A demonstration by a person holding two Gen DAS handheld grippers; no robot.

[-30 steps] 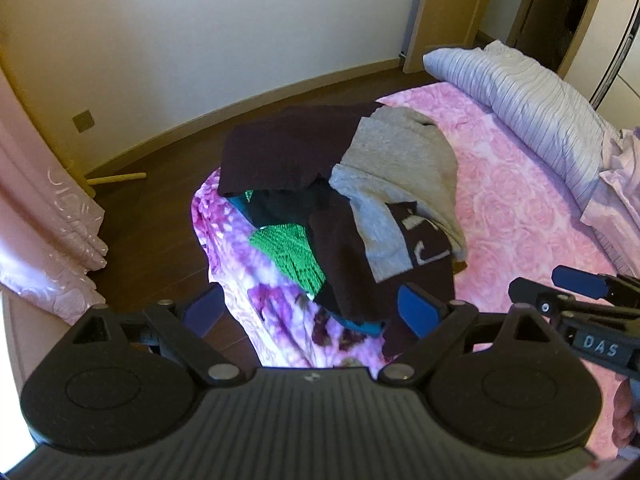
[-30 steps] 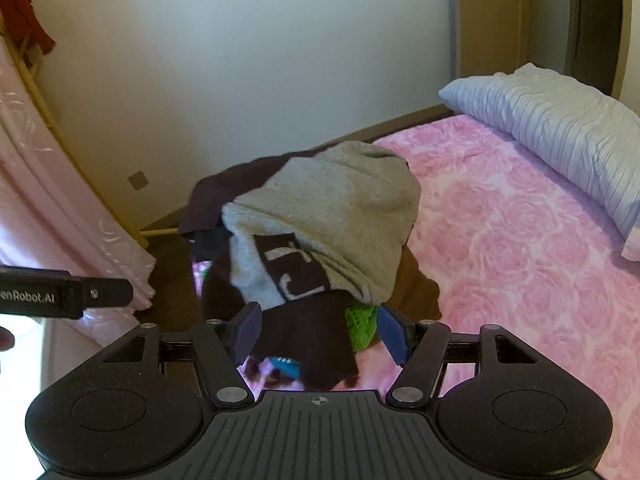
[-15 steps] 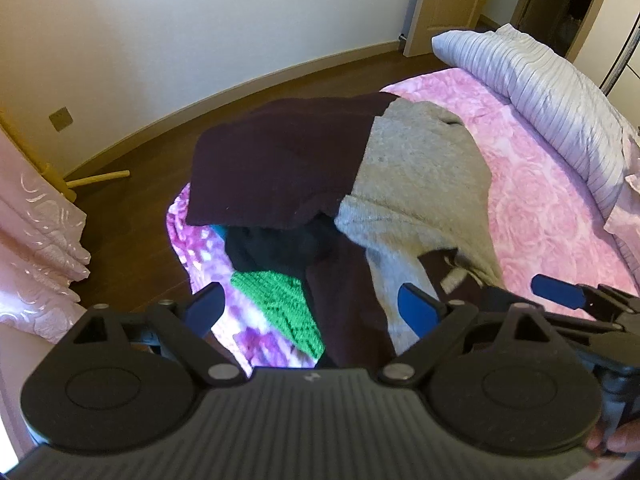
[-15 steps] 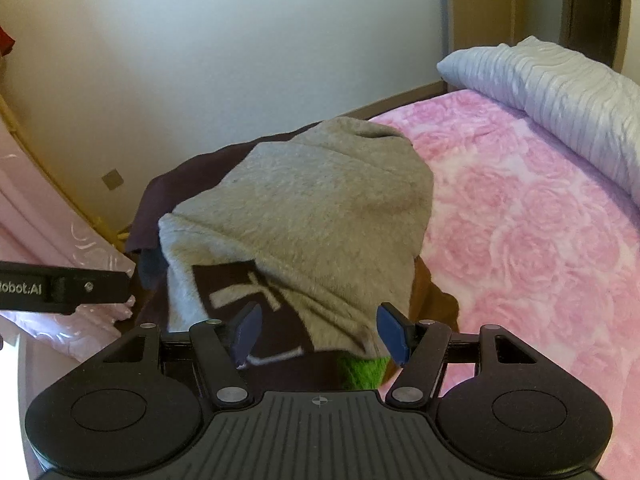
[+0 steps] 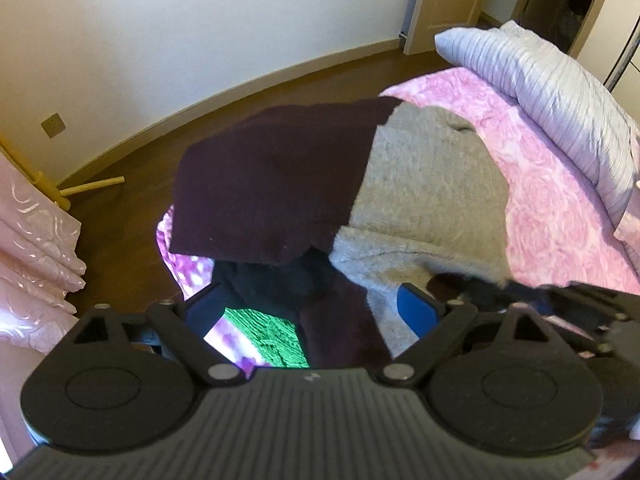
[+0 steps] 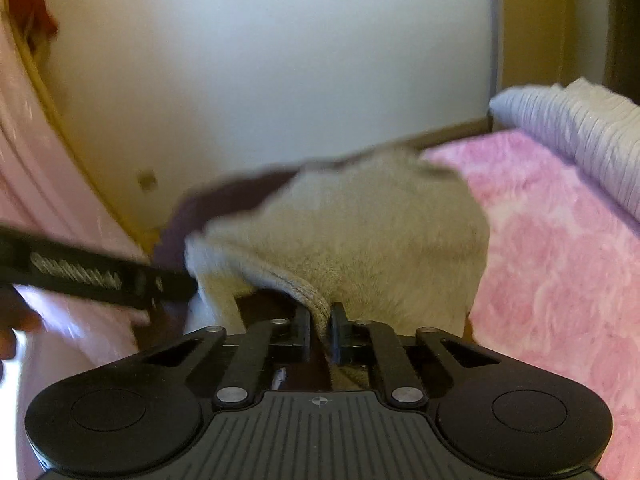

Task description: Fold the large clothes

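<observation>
A heap of clothes lies at the foot corner of the bed. On top are a grey knit sweater (image 5: 428,200) and a dark maroon garment (image 5: 276,188), with black cloth and a green knit piece (image 5: 272,340) below. My left gripper (image 5: 312,312) hovers open just above the heap, nothing between its blue pads. My right gripper (image 6: 320,324) is shut on the ribbed edge of the grey sweater (image 6: 360,232); the maroon garment (image 6: 224,208) peeks out behind. The right gripper's body (image 5: 568,304) shows at the right of the left wrist view.
The pink rose bedspread (image 5: 552,208) stretches to the right, with a striped lilac pillow (image 5: 552,92) at its head. Wooden floor (image 5: 132,200), a white wall and a pink curtain (image 5: 32,248) lie to the left. The left gripper's arm (image 6: 88,276) crosses the right wrist view, blurred.
Both grippers have moved in closer to the heap. The right gripper, open before, has shut on the grey sweater's edge. The left gripper stays open.
</observation>
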